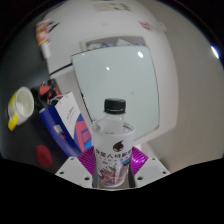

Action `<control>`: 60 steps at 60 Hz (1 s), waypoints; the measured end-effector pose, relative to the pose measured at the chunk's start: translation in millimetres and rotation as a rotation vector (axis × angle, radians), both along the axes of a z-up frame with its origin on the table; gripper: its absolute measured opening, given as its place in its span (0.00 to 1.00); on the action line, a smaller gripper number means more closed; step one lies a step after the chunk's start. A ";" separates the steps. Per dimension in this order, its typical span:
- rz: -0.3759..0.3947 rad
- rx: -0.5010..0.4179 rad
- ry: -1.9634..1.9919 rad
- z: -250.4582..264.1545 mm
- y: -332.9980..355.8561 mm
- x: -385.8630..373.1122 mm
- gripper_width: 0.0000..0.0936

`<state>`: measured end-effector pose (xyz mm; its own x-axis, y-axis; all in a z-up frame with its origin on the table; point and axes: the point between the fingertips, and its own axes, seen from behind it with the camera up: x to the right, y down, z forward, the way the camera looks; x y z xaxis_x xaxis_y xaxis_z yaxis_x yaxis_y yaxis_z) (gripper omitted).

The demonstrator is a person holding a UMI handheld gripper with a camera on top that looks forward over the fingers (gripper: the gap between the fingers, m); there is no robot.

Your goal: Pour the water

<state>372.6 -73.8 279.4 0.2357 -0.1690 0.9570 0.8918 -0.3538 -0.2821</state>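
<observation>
1. A clear plastic water bottle [113,145] with a black cap [114,105] stands upright between the two fingers of the gripper [113,160], its label with dark lettering facing the camera
2. The gripper's purple pads [88,158] sit tight against the bottle on both sides, so the fingers are closed about halfway and clamped on the bottle's lower body
3. The white fingers [75,170] show only at their tips to either side of the bottle's base; the base itself is hidden low between them
4. Directly behind the bottle lies a large pale rectangular board [115,75], tilted, with a dark printed line along its far edge
5. Just left of the bottle stands a blue and white carton [60,120], leaning a little, close to the bottle but whether it touches cannot be told
6. Further left of the bottle, beyond the carton, is a yellow and white cup-like object [20,103], with dark clutter between it and the carton that is too unclear to name
7. The pale table surface [185,110] spreads out to the right of the bottle and behind the board
</observation>
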 end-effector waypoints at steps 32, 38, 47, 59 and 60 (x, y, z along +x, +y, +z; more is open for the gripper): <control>0.279 -0.328 -0.944 -93.3 83.7 -119.1 0.43; 0.268 -0.338 -0.902 -93.5 84.5 -109.8 0.44; 0.297 -0.276 -0.733 -68.1 80.5 -111.7 0.43; 0.362 -0.099 -0.007 2.7 68.0 -107.5 0.44; 0.372 -0.084 0.061 7.7 67.1 -108.1 0.44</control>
<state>264.5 -6.6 287.2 0.3235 0.0174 0.9461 0.9459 -0.0335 -0.3228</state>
